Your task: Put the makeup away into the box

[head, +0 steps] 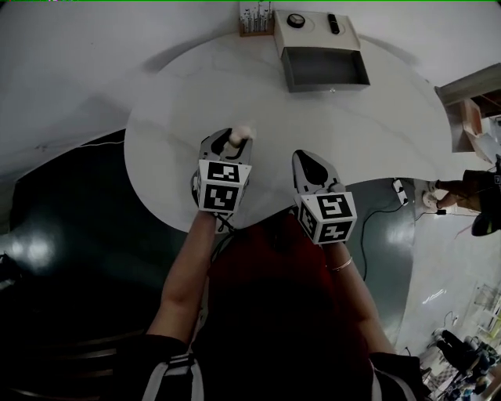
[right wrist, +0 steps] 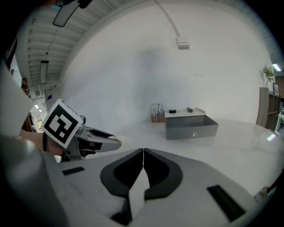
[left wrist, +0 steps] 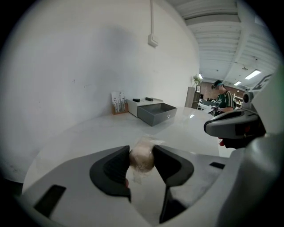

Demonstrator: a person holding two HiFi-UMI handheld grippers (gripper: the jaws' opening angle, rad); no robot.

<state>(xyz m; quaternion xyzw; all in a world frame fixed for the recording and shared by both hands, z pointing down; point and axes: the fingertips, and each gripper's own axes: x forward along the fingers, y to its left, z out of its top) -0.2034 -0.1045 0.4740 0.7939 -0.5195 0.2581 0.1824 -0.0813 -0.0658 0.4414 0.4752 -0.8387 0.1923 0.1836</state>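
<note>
A small beige makeup sponge [left wrist: 142, 160] in clear wrap sits pinched between the pads of my left gripper [left wrist: 141, 153], lifted off the white table [head: 180, 117]. The head view shows the same sponge [head: 241, 135] at the left gripper [head: 232, 142], over the table's near part. My right gripper [head: 307, 163] hovers beside it, its jaws shut together with nothing in them [right wrist: 143, 155]. The box [head: 313, 31] stands at the far edge, its grey drawer [head: 326, 72] pulled open. A round compact [head: 296, 20] and a dark item [head: 333, 23] lie on the box top.
A small holder of brushes [head: 255, 19] stands left of the box. The table's near edge curves just below both grippers. A cable and a socket [head: 401, 190] lie on the floor at the right. A person [left wrist: 220, 95] stands far behind the table.
</note>
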